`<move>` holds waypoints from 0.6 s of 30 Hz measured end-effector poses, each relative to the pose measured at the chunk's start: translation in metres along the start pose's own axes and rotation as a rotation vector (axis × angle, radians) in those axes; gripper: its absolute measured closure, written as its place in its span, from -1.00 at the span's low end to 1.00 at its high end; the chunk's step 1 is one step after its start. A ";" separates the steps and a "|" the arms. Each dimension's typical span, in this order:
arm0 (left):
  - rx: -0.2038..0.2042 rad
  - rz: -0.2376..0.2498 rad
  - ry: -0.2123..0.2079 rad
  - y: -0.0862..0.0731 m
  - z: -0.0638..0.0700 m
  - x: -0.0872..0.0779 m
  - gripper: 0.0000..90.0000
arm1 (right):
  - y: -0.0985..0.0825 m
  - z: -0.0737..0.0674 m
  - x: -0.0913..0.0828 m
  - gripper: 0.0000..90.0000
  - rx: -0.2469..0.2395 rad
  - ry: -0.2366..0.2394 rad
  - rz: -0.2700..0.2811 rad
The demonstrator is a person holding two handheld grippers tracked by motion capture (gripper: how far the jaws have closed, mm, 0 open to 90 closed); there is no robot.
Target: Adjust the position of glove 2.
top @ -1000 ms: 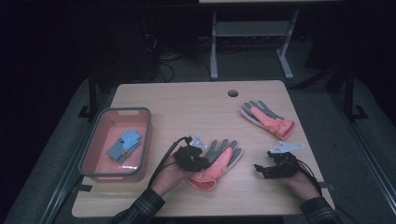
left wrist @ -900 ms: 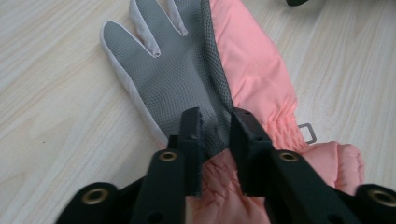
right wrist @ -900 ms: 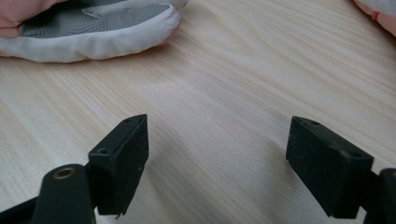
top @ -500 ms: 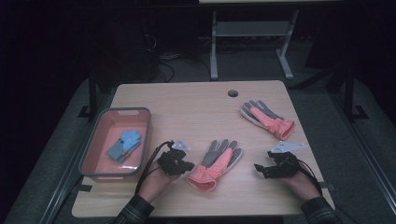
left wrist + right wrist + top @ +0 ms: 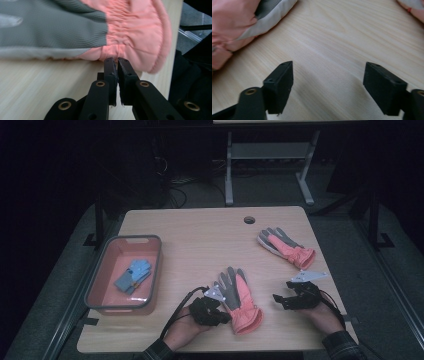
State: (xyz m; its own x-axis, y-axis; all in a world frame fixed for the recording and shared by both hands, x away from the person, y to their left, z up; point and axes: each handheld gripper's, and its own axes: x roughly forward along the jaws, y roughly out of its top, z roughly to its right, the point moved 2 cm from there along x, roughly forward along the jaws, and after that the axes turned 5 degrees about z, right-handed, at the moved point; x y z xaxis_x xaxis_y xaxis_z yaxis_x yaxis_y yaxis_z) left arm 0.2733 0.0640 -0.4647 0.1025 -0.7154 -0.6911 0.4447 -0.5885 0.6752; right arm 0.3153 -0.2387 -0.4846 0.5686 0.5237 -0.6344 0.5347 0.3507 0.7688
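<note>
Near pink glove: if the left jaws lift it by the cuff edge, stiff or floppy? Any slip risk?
Probably floppy: the near glove is soft padded fabric with a gathered cuff, so the fingers would likely droop. Likely light, since it lies flat on the table. The left gripper is shut at the cuff's edge with little fabric visibly pinched, so it might slip.

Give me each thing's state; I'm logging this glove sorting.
Near pink glove: flat on table, cuff edge at left hand-held gripper, whose jaws are shut.
Far pink glove: flat, untouched.
Blue gloves: lying in bin.
Right hand-held gripper: open, nothing between its jaws.
</note>
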 end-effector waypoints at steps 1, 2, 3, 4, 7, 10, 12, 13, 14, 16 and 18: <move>0.011 0.002 0.003 0.000 0.001 0.001 0.86 | 0.000 0.001 0.000 -0.35 0.009 0.014 -0.009; 0.020 0.002 0.021 0.000 0.002 0.000 0.86 | 0.000 0.001 0.000 -0.30 0.016 0.025 -0.010; 0.026 0.001 0.033 -0.001 0.000 -0.001 0.83 | 0.001 0.002 -0.001 -0.24 0.016 0.031 -0.021; 0.030 -0.001 0.044 -0.002 -0.002 -0.004 0.79 | 0.002 0.002 -0.001 -0.19 0.008 0.036 -0.013; 0.034 0.013 0.094 -0.006 -0.010 -0.013 0.66 | 0.008 0.004 -0.005 -0.04 0.026 0.057 0.001; 0.060 0.027 0.139 -0.009 -0.021 -0.024 0.41 | 0.016 0.009 -0.008 0.12 0.008 0.031 0.026; 0.079 0.027 0.167 -0.013 -0.025 -0.026 0.17 | 0.027 0.016 -0.012 0.24 0.018 0.002 0.040; 0.095 0.017 0.181 -0.014 -0.027 -0.027 0.17 | 0.027 0.016 -0.012 0.24 0.018 0.002 0.040; 0.102 0.019 0.190 -0.017 -0.030 -0.027 0.10 | 0.030 0.018 -0.012 0.26 0.016 0.003 0.044; 0.099 0.018 0.193 -0.022 -0.033 -0.028 -0.08 | 0.040 0.028 -0.015 0.39 0.009 -0.012 0.043; 0.091 0.016 0.204 -0.027 -0.039 -0.030 -0.15 | 0.043 0.033 -0.015 0.41 0.000 -0.015 0.041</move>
State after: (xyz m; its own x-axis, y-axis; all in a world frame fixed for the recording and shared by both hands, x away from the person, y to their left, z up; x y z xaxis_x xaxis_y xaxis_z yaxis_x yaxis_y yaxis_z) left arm 0.2926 0.1157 -0.4726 0.2908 -0.6395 -0.7117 0.3604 -0.6158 0.7006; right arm 0.3504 -0.2568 -0.4444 0.5991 0.5257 -0.6038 0.5112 0.3293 0.7939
